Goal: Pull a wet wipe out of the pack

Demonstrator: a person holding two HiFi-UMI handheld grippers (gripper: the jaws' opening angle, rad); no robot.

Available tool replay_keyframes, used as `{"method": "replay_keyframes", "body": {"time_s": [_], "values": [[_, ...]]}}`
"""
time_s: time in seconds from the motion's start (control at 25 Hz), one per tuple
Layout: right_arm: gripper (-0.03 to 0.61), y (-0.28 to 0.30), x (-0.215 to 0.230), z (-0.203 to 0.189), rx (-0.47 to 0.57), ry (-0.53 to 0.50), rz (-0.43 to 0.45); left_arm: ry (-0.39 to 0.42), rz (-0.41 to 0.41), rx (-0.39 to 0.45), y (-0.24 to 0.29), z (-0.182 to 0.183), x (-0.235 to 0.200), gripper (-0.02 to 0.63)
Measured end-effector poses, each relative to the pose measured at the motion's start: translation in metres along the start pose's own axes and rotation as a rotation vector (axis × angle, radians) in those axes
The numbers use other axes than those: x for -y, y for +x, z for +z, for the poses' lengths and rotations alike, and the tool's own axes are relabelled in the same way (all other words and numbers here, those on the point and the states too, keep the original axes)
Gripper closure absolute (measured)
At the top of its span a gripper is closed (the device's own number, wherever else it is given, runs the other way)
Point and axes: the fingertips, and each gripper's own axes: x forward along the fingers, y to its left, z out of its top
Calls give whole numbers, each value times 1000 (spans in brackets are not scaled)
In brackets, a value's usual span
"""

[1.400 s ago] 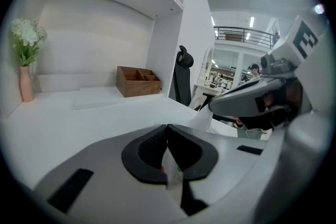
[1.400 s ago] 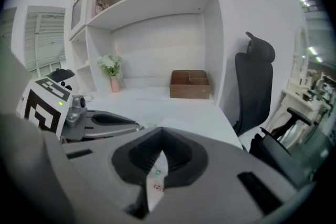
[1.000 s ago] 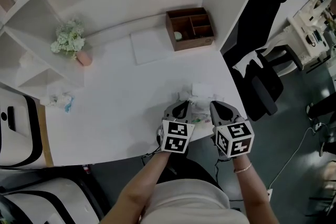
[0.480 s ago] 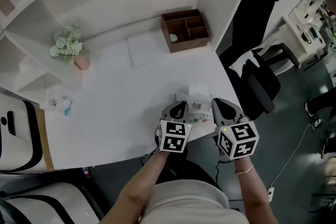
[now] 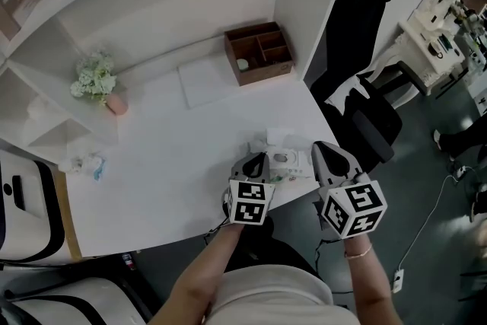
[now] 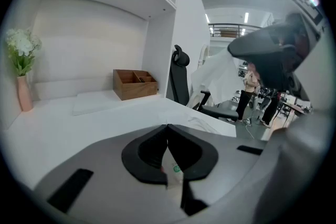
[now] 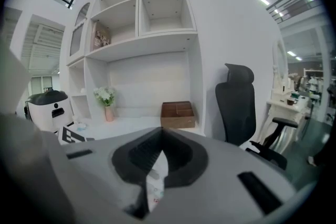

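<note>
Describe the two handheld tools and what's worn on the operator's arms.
The left tool and right tool match: grey bodies with black pads that taper to a point. Each carries a white marker cube printed with black squares. Thin dark cables trail beneath. No sleeves show. There is a thin bracelet on the right wrist and a light top.

white wipe pack [image 5: 293,164], green print, flat near desk [image 5: 167,164] front edge
</note>
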Motion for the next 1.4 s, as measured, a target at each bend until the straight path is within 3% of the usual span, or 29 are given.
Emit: {"method": "replay_keyframes", "body": {"time_s": [0.68,1.4], "values": [[575,-41,3,32,133,62,-34,44,-8,-7,-5,4,7,618],[575,-53,2,41,174,87,-55,53,-20,-17,-6,6,7,618]]}}
